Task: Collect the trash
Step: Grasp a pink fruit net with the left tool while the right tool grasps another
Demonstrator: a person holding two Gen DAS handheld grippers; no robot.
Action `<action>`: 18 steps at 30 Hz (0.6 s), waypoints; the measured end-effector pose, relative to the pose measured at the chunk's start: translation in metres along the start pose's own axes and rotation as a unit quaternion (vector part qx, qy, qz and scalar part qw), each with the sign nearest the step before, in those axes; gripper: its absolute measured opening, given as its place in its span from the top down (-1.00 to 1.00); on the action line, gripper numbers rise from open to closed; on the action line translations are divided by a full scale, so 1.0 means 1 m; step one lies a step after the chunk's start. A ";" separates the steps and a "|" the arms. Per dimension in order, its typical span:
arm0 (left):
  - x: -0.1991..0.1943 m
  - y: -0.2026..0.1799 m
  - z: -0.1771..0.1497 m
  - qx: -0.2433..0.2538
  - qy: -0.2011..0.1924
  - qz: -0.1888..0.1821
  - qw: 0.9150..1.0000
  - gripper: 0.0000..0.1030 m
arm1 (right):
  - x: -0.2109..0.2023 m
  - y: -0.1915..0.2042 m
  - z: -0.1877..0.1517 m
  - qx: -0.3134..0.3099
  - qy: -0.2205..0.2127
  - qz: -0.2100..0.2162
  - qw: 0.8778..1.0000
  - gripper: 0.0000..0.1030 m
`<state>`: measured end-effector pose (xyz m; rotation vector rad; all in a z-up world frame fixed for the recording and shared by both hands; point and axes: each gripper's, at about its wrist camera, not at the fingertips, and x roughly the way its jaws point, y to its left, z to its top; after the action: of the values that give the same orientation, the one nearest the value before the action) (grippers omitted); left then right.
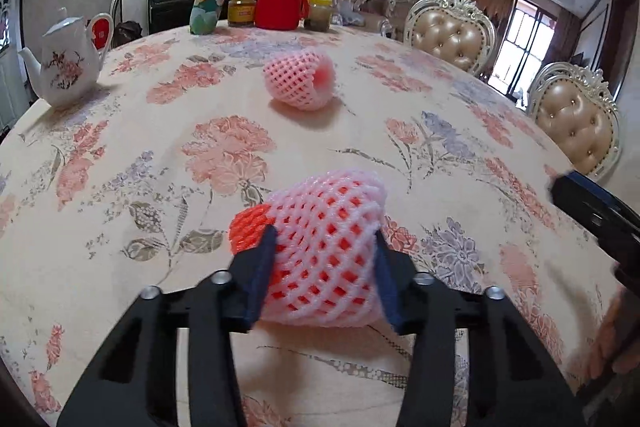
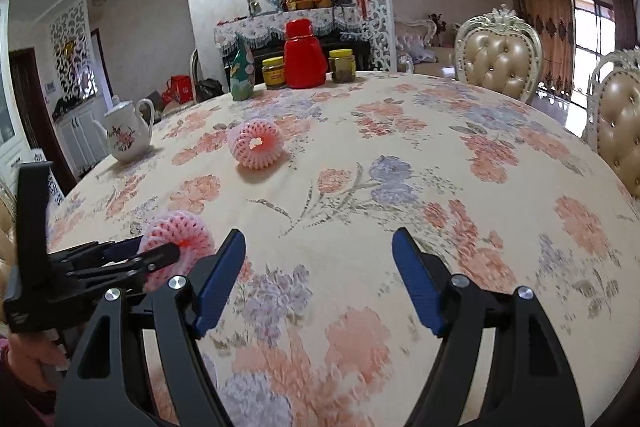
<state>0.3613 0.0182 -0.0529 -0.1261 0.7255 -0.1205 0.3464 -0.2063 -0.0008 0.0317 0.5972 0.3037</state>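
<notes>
Left wrist: foam net (image 1: 324, 259) pinched between left tongs (image 1: 325, 245).

Ahead of my right tongs (image 2: 318, 255), open floral tablecloth (image 2: 400, 163) lies clear to the far edge, where a red flask (image 2: 304, 55), jars (image 2: 342, 65) and a green bottle (image 2: 244, 73) stand. Left of them, my left tongs (image 2: 160, 253) and a pink foam net (image 2: 176, 239) crowd the way; a second net (image 2: 255, 143) and a teapot (image 2: 128, 133) lie beyond.

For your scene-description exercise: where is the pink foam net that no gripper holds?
In the left wrist view the loose foam net lies on the floral tablecloth mid-table, beyond the gripped net, right of the white teapot.
</notes>
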 end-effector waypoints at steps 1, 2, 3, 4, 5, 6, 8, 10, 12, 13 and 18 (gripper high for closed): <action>-0.003 0.001 0.000 0.004 -0.009 0.003 1.000 0.28 | 0.007 0.003 0.003 -0.005 0.002 0.002 1.000 -0.43; -0.005 0.001 0.001 0.007 -0.016 0.007 1.000 0.32 | 0.013 0.006 0.006 -0.009 0.004 0.004 1.000 -0.43; -0.008 0.003 0.002 0.012 -0.026 0.014 0.999 0.35 | 0.025 0.011 0.011 -0.014 0.007 0.009 1.000 -0.43; -0.011 0.005 0.003 0.012 -0.033 0.018 0.999 0.36 | 0.031 0.013 0.014 -0.015 0.009 0.012 1.000 -0.42; -0.013 0.008 0.004 0.012 -0.041 0.023 0.999 0.37 | 0.039 0.016 0.018 -0.017 0.013 0.016 1.000 -0.42; -0.014 0.013 0.005 0.008 -0.046 0.024 0.999 0.38 | 0.049 0.020 0.023 -0.019 0.015 0.020 1.000 -0.42; -0.017 0.021 0.007 -0.001 -0.052 0.022 0.998 0.38 | 0.066 0.026 0.031 -0.021 0.015 0.026 0.999 -0.42; -0.019 0.027 0.009 -0.005 -0.060 0.025 0.998 0.38 | 0.090 0.034 0.043 -0.019 0.025 0.034 0.999 -0.42; -0.023 0.031 0.012 -0.004 -0.070 0.036 0.997 0.41 | 0.109 0.041 0.052 -0.017 0.029 0.041 0.999 -0.42; -0.024 0.032 0.012 -0.002 -0.073 0.043 0.996 0.42 | 0.116 0.044 0.055 -0.017 0.030 0.044 0.998 -0.41; -0.022 0.043 0.015 -0.015 -0.071 0.043 0.996 0.42 | 0.160 0.065 0.076 -0.012 0.038 0.062 0.997 -0.39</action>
<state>0.3573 0.0649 -0.0339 -0.1308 0.5902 -0.0177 0.4965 -0.0939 -0.0178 0.0337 0.6681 0.4331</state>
